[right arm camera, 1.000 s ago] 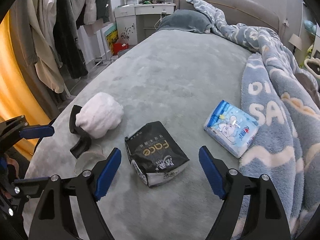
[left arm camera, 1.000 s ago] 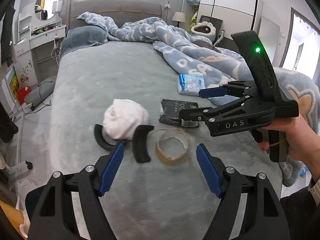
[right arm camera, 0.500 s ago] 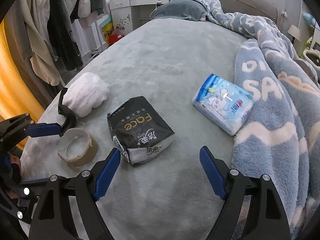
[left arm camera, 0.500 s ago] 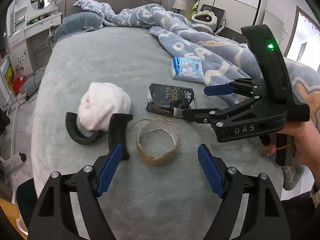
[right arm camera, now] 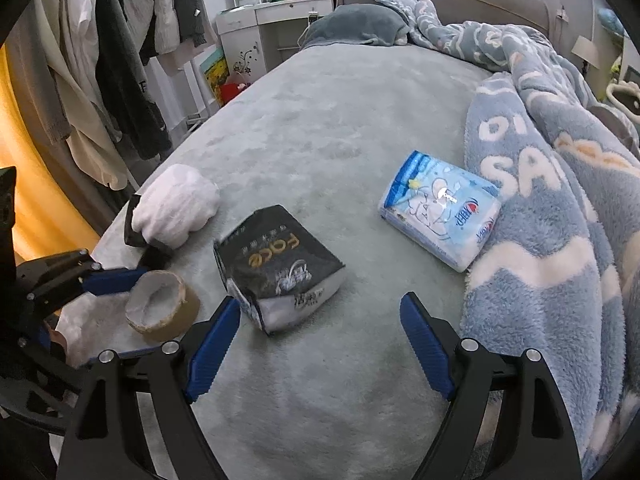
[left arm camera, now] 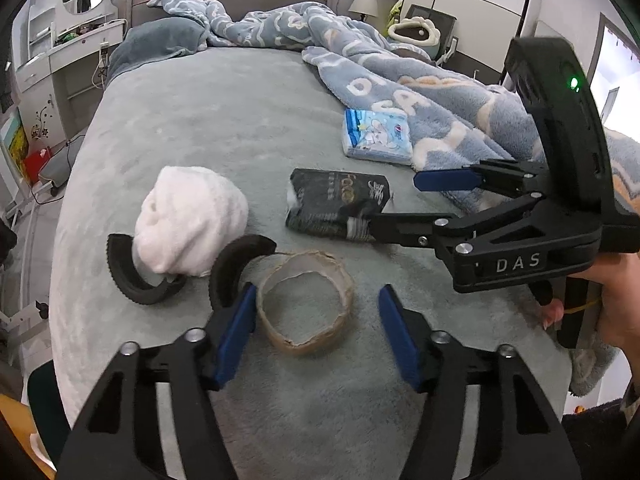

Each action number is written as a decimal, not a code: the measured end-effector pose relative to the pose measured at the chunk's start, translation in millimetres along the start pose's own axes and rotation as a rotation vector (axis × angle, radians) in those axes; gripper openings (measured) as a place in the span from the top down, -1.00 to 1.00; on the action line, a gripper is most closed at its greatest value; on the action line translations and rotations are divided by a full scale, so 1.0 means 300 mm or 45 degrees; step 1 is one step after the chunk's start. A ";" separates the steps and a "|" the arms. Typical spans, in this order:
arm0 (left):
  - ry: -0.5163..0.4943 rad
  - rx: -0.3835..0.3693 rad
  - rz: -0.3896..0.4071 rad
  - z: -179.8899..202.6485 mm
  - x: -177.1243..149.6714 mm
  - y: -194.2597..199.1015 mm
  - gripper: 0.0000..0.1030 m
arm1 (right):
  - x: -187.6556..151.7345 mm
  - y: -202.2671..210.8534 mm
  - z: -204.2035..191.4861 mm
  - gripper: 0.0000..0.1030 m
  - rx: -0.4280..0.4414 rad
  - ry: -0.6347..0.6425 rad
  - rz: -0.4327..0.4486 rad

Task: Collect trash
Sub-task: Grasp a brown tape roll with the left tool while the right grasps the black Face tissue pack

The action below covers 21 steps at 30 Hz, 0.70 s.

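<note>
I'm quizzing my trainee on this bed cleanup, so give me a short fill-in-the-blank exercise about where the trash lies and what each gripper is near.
1. The left gripper, jaws closing, straddles the empty ____ roll.
2. The black "Face" tissue pack lies just ahead of the ____ gripper's fingers.
3. The light blue tissue pack lies against the edge of the fleece ____.
4. The white wad rests on a ____ curved piece.

Missing words: tape; right; blanket; black

Rumpled blue blanket (left arm camera: 404,80), grey pillow (left arm camera: 160,42), hanging clothes (right arm camera: 120,60), white dresser (right arm camera: 280,24), bedside lamp (left arm camera: 363,4).
</note>
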<state>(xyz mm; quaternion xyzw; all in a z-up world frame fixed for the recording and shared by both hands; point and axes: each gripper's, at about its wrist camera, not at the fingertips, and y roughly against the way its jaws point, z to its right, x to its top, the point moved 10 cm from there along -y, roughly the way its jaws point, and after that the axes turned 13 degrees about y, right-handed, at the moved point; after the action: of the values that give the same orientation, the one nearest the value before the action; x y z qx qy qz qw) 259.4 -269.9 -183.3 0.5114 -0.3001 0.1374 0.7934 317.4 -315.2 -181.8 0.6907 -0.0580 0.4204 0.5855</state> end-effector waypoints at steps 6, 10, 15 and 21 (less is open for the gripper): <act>-0.033 -0.012 -0.006 0.020 -0.004 -0.001 0.05 | 0.020 -0.010 0.001 -0.62 0.025 -0.004 0.011; -0.028 -0.025 0.002 0.015 0.000 0.013 0.06 | 0.036 -0.021 -0.001 -0.62 0.043 -0.030 0.022; -0.008 -0.048 0.021 0.000 0.014 0.050 0.06 | 0.060 -0.040 -0.020 -0.62 0.049 -0.015 0.016; 0.059 -0.122 0.005 -0.016 0.022 0.090 0.06 | 0.059 -0.071 -0.043 -0.62 0.057 0.010 -0.023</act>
<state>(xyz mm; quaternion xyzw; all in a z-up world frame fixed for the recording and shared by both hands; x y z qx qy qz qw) 251.8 -254.4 -161.0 0.4689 -0.2890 0.1361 0.8234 334.3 -290.3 -186.9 0.7024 -0.0399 0.4190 0.5740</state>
